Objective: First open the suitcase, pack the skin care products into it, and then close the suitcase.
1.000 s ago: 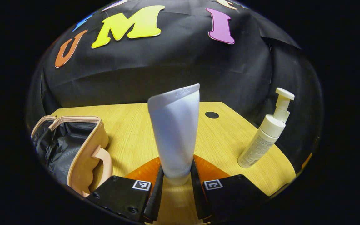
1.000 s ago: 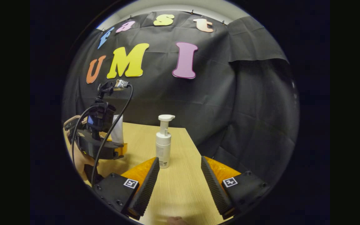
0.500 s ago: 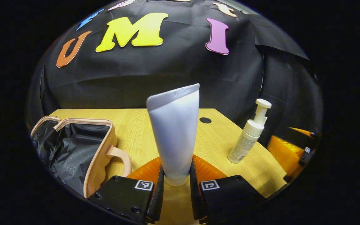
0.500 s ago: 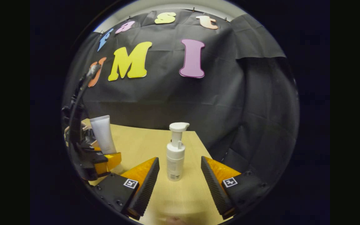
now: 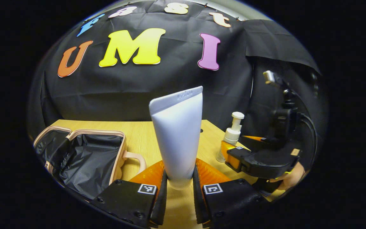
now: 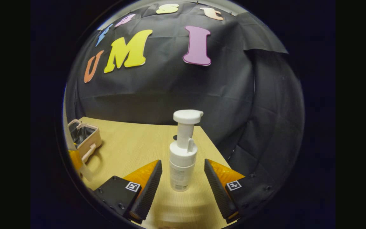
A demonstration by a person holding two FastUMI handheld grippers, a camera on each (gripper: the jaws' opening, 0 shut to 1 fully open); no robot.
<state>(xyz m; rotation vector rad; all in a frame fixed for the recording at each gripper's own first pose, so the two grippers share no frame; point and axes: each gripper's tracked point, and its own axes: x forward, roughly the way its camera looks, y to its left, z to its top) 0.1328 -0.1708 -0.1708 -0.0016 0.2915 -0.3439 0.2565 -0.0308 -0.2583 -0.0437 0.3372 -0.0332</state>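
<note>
My left gripper (image 5: 179,184) is shut on a white squeeze tube (image 5: 176,133), held upright with its crimped end up. The small beige suitcase (image 5: 87,152) lies open at the left, its black lining showing and its handle toward me. A white pump bottle (image 6: 183,159) stands upright on the wooden table between the spread fingers of my right gripper (image 6: 183,181), which is open and not touching it. In the left gripper view the pump bottle (image 5: 232,135) is partly hidden behind the right gripper (image 5: 259,159). The suitcase (image 6: 84,136) sits far left in the right gripper view.
The light wooden table (image 6: 132,149) ends close behind the pump bottle, where the black cloth wall hangs. A small dark round hole (image 5: 201,130) shows in the tabletop beside the tube. A hand (image 5: 292,176) holds the right gripper at the lower right.
My right gripper has closed in on the pump bottle, which now stands between its fingers. My left gripper has pulled back and turned with the tube; the suitcase's inside shows more.
</note>
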